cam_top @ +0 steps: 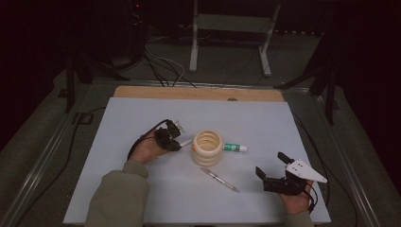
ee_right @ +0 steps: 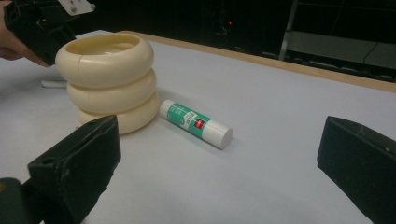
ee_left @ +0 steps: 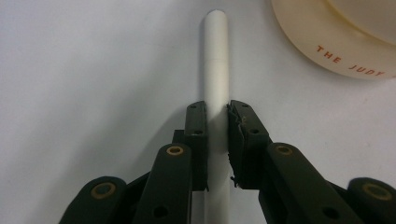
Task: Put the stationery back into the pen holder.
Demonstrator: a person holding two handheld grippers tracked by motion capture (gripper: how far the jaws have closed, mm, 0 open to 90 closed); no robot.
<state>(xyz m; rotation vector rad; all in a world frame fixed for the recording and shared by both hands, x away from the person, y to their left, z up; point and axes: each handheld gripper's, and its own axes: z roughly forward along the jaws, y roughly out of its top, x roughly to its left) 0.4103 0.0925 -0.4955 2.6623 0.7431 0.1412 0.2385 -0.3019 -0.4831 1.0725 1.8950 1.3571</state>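
Your left gripper [ee_left: 217,140] pinches the white pen [ee_left: 216,70] lengthwise, its far end pointing toward the cream holder [cam_top: 207,147], probably just beside it, left of the mat's [cam_top: 142,198] middle. Your right gripper [cam_top: 273,171] rests spread near the front right corner.

We're looking at a dim lab or recording studio. A white-covered table [cam_top: 142,189] sits on grey carpet, cables [cam_top: 161,64] snake at eleven o'clock, and a white metal stand [cam_top: 231,33] at twelve.
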